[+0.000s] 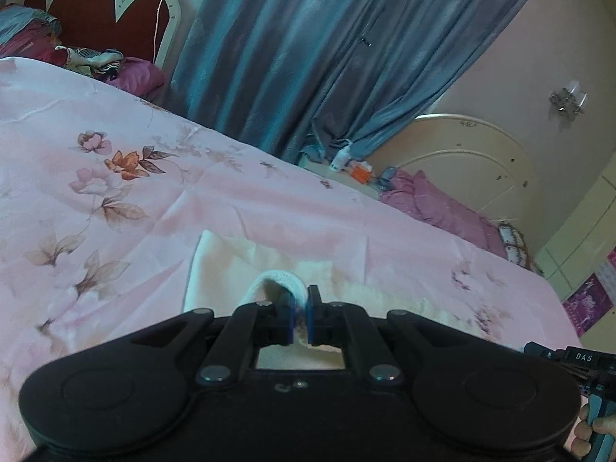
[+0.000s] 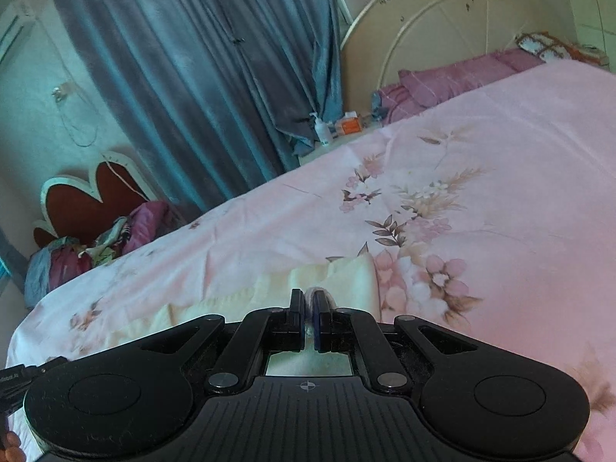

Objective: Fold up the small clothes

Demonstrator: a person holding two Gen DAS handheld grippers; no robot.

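A small cream-white garment (image 1: 227, 265) lies on the pink floral bedsheet (image 1: 115, 177). My left gripper (image 1: 301, 308) is shut on a white ribbed hem loop of the garment (image 1: 277, 279), which arches up between the fingers. In the right wrist view the same garment (image 2: 338, 277) lies on the sheet (image 2: 481, 177), and my right gripper (image 2: 308, 315) is shut on a white edge of the garment (image 2: 321, 293). The garment's near part is hidden under both grippers.
Blue-grey curtains (image 1: 292, 57) hang behind the bed. A red headboard (image 1: 96, 11) with piled clothes (image 1: 92, 59) is at the left, a cream headboard (image 1: 469, 161) with purple pillows (image 1: 442, 204) at the right. Bottles and a box (image 2: 338, 125) stand on a bedside surface.
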